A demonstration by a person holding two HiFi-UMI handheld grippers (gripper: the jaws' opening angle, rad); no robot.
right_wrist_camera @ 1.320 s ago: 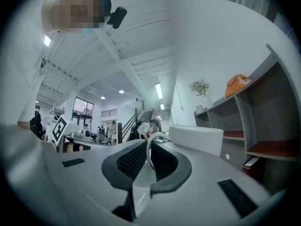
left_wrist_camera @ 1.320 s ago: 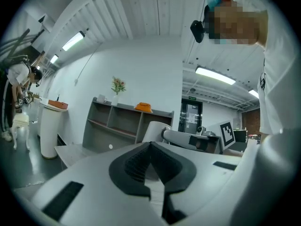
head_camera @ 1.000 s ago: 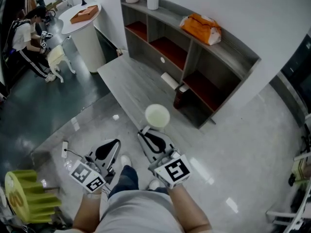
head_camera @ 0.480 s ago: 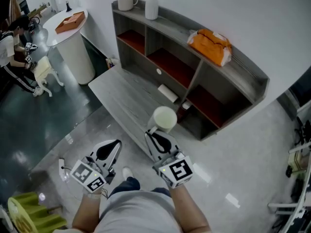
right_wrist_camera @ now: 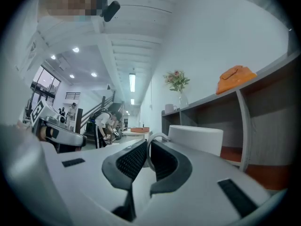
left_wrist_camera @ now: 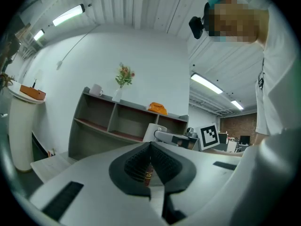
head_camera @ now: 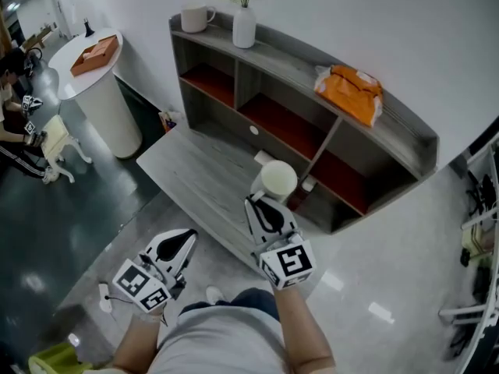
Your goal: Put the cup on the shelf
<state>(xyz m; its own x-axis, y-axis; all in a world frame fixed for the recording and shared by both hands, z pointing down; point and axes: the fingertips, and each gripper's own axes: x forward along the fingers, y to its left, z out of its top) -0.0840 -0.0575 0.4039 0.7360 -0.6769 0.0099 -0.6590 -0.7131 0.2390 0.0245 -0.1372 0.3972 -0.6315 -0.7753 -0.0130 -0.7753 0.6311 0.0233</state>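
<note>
A white cup (head_camera: 278,180) hangs in front of the grey shelf (head_camera: 290,62), level with its lower right compartment. My right gripper (head_camera: 262,202) is shut on the cup's thin handle (right_wrist_camera: 154,138), and the cup's body (right_wrist_camera: 197,138) stands just right of the jaws in the right gripper view. The shelf has red-brown compartment floors and a curved top board. My left gripper (head_camera: 185,238) hangs low at the left, over the floor, with nothing in it. Its jaws meet at the tips (left_wrist_camera: 150,146) in the left gripper view.
On the shelf's top stand a white mug (head_camera: 195,17), a vase with flowers (head_camera: 244,23) and an orange bag (head_camera: 351,92). A low grey platform (head_camera: 191,179) lies before the shelf. A white round table (head_camera: 95,92) stands at the left, with a person (head_camera: 15,123) beyond it.
The right gripper has carried the cup forward toward the shelf, and the whole view has closed in on it. The left gripper has stayed low at the left.
</note>
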